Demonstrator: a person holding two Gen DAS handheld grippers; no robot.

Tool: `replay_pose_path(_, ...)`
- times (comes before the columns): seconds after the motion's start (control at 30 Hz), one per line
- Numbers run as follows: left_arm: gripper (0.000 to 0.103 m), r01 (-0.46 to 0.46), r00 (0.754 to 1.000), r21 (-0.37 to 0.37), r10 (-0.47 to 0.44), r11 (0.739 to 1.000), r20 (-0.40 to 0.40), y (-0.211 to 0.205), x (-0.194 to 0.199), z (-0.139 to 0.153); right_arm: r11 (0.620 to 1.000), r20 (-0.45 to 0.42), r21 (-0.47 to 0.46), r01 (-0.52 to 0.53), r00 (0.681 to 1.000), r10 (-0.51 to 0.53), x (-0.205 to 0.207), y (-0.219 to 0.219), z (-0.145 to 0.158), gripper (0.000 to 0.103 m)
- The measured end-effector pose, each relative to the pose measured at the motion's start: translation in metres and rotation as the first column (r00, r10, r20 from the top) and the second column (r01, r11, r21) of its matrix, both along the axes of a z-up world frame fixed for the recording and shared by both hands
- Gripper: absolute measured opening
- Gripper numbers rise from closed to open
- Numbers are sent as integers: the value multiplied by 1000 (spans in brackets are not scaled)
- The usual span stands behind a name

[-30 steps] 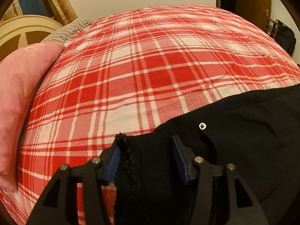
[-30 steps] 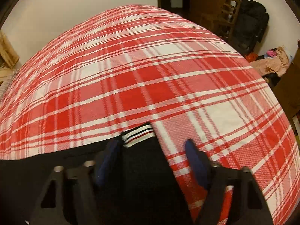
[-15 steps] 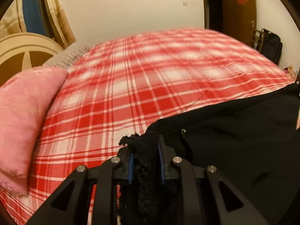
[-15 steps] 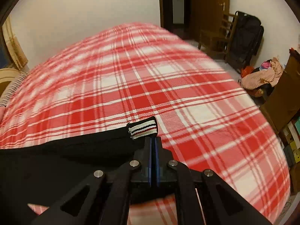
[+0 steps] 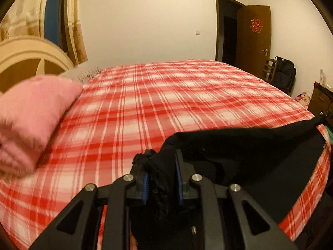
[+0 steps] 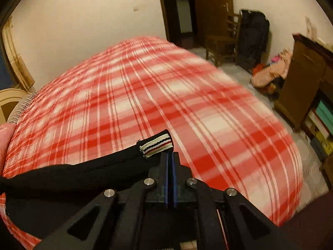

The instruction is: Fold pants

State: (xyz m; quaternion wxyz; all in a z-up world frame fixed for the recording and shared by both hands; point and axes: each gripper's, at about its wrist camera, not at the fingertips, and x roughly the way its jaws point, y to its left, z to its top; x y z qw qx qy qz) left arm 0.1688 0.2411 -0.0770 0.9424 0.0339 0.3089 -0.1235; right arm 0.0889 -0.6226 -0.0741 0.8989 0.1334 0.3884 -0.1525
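Note:
Black pants (image 5: 249, 152) hang stretched above a bed with a red and white plaid cover (image 5: 166, 95). My left gripper (image 5: 161, 170) is shut on a bunched, frayed black end of the pants. In the right wrist view my right gripper (image 6: 170, 160) is shut on the other end of the pants (image 6: 72, 173), beside a white, black and red striped band (image 6: 157, 145). The black cloth runs taut from each gripper toward the other. Both ends are lifted clear of the plaid cover (image 6: 145, 95).
A pink pillow (image 5: 31, 120) lies at the bed's left by a cream headboard (image 5: 31, 54). A wooden chair (image 6: 220, 39), a black bag (image 6: 252, 35), a clothes heap (image 6: 270, 73) and a brown cabinet (image 6: 301, 83) stand right of the bed. An open doorway (image 5: 229, 27) is behind.
Both grippers, open around the pants' ends a second ago, have shut on them and risen, lifting the cloth off the bed.

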Motion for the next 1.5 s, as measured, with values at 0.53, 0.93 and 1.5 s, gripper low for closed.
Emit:
replay_pose_path(0.53,22,15,999,-68,-17,998,-28,6,-47,-57,921,-94,-359,-152,987,127,-58,115,16,64)
replay_pose_path(0.93,22,39,999,-60,-37,997,34,7,-91,-56,527,-193,-274,-805,582,790,-41,394,-56,63)
replay_pose_path(1.5,23,93,993,-81,-86,992,87,21,-97,-54,372,-257,-238,-897,428,867,-31,465,-67,3)
